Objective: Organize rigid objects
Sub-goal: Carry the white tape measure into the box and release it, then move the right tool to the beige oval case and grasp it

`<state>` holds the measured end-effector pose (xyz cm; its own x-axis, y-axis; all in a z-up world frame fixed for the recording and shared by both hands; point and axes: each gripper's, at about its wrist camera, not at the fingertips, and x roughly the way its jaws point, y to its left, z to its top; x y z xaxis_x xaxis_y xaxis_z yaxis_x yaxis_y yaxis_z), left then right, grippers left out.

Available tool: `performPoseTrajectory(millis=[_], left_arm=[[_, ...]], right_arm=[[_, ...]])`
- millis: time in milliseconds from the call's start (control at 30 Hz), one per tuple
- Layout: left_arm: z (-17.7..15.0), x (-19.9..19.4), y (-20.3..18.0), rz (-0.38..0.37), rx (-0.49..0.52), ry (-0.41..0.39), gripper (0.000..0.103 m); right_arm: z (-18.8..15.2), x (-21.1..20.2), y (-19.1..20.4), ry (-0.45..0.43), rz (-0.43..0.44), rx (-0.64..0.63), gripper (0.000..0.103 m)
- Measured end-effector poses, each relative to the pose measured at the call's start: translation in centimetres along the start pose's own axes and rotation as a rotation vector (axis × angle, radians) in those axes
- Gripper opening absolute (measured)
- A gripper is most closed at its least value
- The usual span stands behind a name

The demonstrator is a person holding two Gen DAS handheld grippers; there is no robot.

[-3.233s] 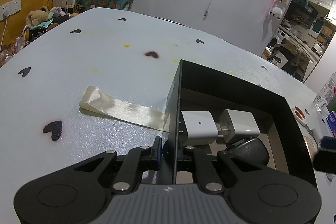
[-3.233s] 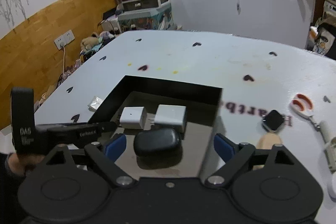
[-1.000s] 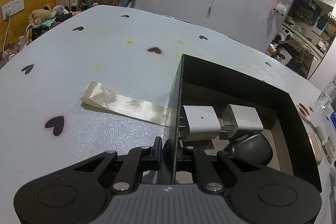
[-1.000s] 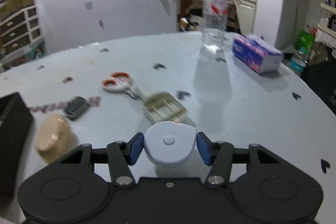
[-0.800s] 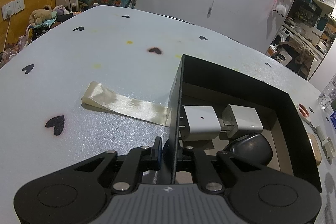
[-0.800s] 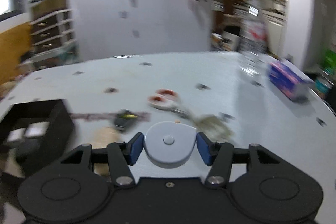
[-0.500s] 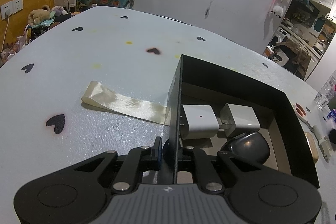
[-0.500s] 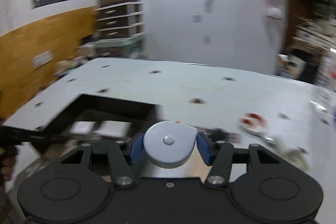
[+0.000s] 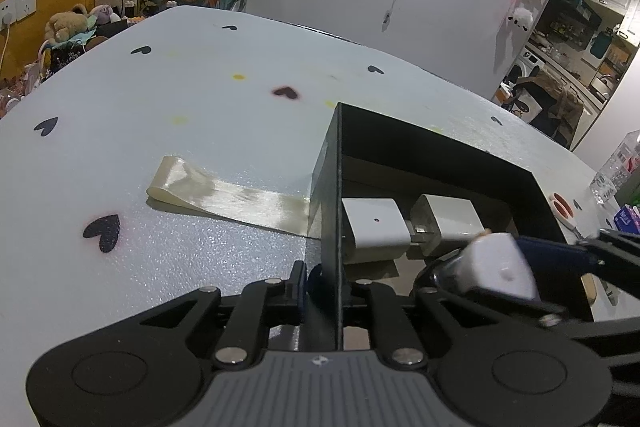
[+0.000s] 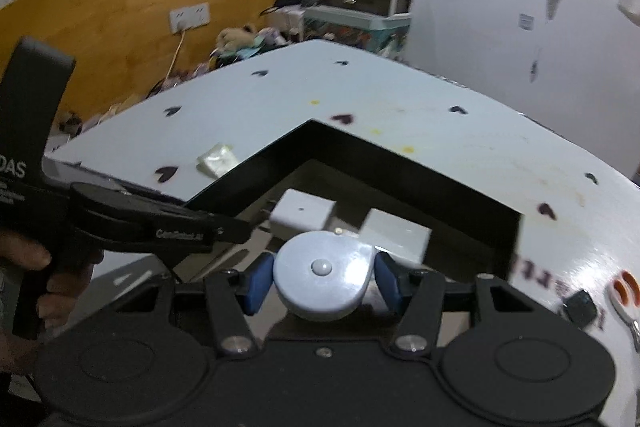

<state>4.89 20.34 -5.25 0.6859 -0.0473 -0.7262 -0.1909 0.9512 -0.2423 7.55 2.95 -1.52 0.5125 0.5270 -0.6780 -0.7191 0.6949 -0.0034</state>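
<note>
Left gripper (image 9: pixel 322 277) is clamped on the near-left wall of the black box (image 9: pixel 440 143); wall is seen edge-on between the jaws. Right gripper (image 10: pixel 323 281) is clenched on a round pale-blue device (image 10: pixel 322 275), possibly a tape measure, blur prevents certainty. Device is held above the box's near side, over the open interior.

Box is set toward the table's (image 9: pixel 160 115) near edge. Two white chargers (image 9: pixel 376 227) are lined up side by side against the left wall, mid-box. A dark rounded item (image 9: pixel 436 273) is seen in front of them, mostly hidden by the device. Bare box floor is visible along the far wall and right side.

A strip of clear tape (image 9: pixel 224 195) is stuck from the box's left wall out across the table. Left half of the table is otherwise open. Scissors (image 10: pixel 624 293) and a small black square object (image 10: pixel 580 305) are placed beyond the box's right wall, toward the table's right edge.
</note>
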Motion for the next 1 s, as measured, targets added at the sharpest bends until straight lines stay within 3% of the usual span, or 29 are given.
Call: performPoseTrajectory(millis=[167, 233, 267, 1000], left_arm=[[0.0, 0.0, 0.0, -0.002, -0.005, 0.001, 0.013], [0.0, -0.1, 0.0, -0.002, -0.009, 0.001, 0.013], [0.0, -0.1, 0.1, -0.003, -0.012, 0.002, 0.013], [0.2, -0.7, -0.2, 0.009, -0.017, -0.01, 0.013]], right_arm=[[0.3, 1.2, 0.8, 0.026, 0.071, -0.018, 0.057], [0.3, 1.3, 1.1, 0.028, 0.097, -0.016, 0.072], [0.2, 1.3, 1.1, 0.026, 0.101, -0.016, 0.074], [-0.9, -4.1, -1.4, -0.082, 0.065, 0.058, 0.076]])
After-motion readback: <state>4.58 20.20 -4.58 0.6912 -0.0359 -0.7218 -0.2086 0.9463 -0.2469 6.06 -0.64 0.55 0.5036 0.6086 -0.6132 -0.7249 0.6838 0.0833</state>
